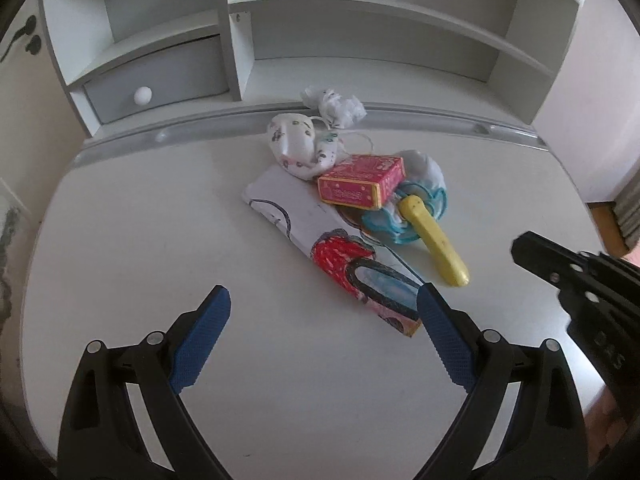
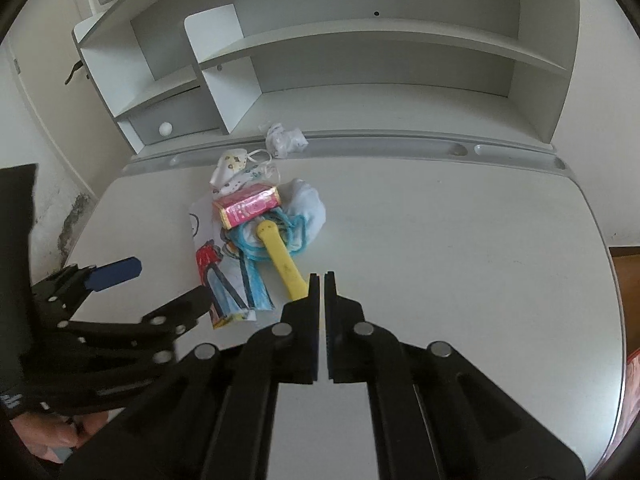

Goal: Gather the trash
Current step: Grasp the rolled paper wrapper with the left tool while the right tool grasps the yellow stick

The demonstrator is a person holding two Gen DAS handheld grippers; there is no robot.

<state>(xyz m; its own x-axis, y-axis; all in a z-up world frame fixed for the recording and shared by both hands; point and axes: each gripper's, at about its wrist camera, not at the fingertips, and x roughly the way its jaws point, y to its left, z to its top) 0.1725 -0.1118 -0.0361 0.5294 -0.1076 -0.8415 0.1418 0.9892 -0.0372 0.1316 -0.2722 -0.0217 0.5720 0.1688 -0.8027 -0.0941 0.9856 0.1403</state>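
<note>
A heap of trash is seen mid-way across the white bench [image 1: 120, 220]: a crayon-coloured paper drawing [image 1: 320, 240], a pink cardboard box [image 1: 360, 184], a yellow plastic handle [image 1: 436, 244], a patterned white face mask [image 1: 296, 144] and a crumpled white wrapper [image 1: 332, 106]. The left tongs [image 1: 324, 304] are held wide open, one blue pad [image 1: 444, 336] at the drawing's near end. The right tongs [image 2: 322, 280] are closed on nothing, just beside the handle's tip.

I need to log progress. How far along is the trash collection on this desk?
Nothing looks collected yet. The pink box, yellow tube, child's drawing, patterned face mask and crumpled wrapper all lie piled on the desk. The left gripper is open and empty near the drawing; the right gripper is shut, holding nothing.
</note>
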